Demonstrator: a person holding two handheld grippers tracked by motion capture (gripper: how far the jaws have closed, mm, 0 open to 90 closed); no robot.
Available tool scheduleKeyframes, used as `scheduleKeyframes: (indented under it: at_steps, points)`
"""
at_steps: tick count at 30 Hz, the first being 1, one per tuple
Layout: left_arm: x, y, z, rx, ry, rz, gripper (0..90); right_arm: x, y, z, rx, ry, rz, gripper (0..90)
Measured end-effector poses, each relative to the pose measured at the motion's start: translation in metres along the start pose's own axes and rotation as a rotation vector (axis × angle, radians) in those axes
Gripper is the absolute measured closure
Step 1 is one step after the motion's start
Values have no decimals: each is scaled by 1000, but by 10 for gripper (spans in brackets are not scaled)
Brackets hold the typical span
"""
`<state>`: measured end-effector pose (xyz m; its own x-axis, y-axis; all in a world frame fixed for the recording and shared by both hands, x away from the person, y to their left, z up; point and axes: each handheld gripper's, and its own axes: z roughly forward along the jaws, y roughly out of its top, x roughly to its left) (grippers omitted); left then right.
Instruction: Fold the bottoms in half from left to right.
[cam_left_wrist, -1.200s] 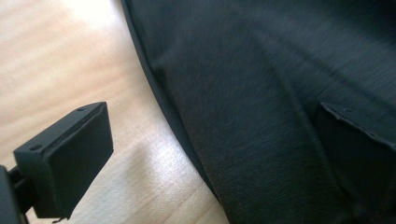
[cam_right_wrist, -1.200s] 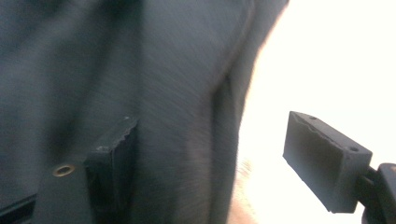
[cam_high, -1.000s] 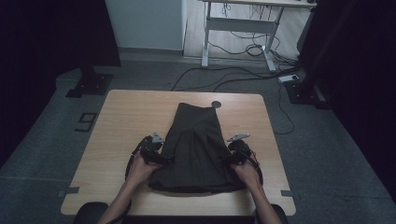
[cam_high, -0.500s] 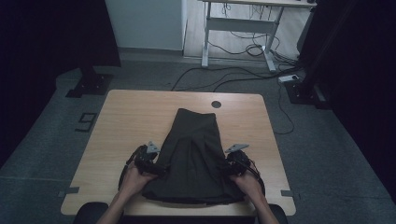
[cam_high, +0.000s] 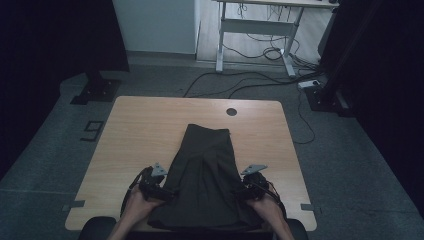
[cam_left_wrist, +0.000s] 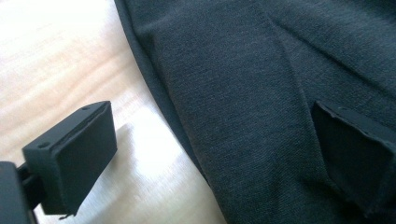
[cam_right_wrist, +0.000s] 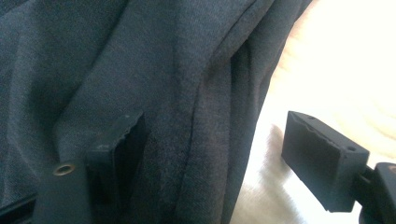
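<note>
A dark grey garment (cam_high: 205, 170) lies flat on the wooden table (cam_high: 145, 125), narrow end far, wide end at the near edge. My left gripper (cam_high: 161, 191) sits at its left side and my right gripper (cam_high: 246, 191) at its right side, a hand behind each. In the left gripper view the gripper (cam_left_wrist: 210, 126) is open: one jaw over bare wood, the other on the cloth (cam_left_wrist: 233, 70), the cloth's edge between them. The right gripper (cam_right_wrist: 217, 133) is open the same way, astride the cloth's (cam_right_wrist: 93, 56) folded edge.
A round cable hole (cam_high: 231, 111) sits in the table's far side. On the floor beyond are a metal desk frame (cam_high: 255, 45), loose cables (cam_high: 260, 85), a power strip (cam_high: 311, 84) and a black stand base (cam_high: 95, 91) at the left.
Both hands and grippers have come back toward the near edge, and the garment has slid with them, away from the cable hole. The jaws have stayed open.
</note>
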<state>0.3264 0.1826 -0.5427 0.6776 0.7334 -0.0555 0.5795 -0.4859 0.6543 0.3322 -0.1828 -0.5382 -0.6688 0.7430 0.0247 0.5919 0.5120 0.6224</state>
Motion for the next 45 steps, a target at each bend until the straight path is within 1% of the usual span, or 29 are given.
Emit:
scheduleKeyframes:
  at_steps: [1, 3, 5, 7, 10, 11, 13, 15, 18, 21, 23, 27, 30, 34, 40, 42, 45]
  points:
    - [0, 0, -1, 1, -4, 5, 45, 1, 0, -1, 1, 0, -3, 226]
    - [-1, 3, -4, 5, -2, 36, 45, 2, 1, -2, 11, -1, -14, 222]
    - [-1, 9, -7, 3, 13, 62, 24, 1, 4, -5, 13, -7, -20, 203]
    - [3, 17, -10, -3, 19, 75, 17, -1, 9, -8, 0, -7, -21, 198]
    - [10, 33, -13, -22, 22, 77, 10, -6, 20, -13, -23, -14, -18, 195]
    - [13, 38, -14, -29, 21, 75, 8, -8, 25, -14, -32, -9, -16, 194]
    - [19, 50, -14, -44, 21, 67, 8, -13, 34, -16, -54, -8, -6, 188]
    - [25, 60, -13, -56, 22, 60, 9, -17, 41, -16, -61, -9, -5, 186]
    - [32, 75, -9, -64, 28, 58, 12, -21, 54, -13, -64, 1, 3, 185]
    - [37, 88, -3, -63, 31, 70, 14, -25, 66, -8, -66, 1, 8, 178]
    - [40, 96, 2, -62, 29, 70, 15, -27, 75, -5, -69, 3, 6, 175]
    - [46, 109, 12, -61, 25, 65, 18, -32, 91, 3, -78, 1, 21, 168]
    - [50, 115, 20, -58, 25, 58, 26, -34, 100, 8, -76, -4, 24, 165]
    - [57, 119, 29, -44, 33, 53, 39, -38, 112, 14, -85, -9, 44, 163]
    - [70, 121, 41, -53, 41, 8, 77, -46, 127, 29, -74, -32, 79, 162]
    - [74, 121, 46, -55, 43, -3, 95, -48, 129, 37, -69, -40, 92, 161]
    - [78, 119, 53, -51, 42, -19, 117, -53, 130, 49, -54, -68, 114, 161]
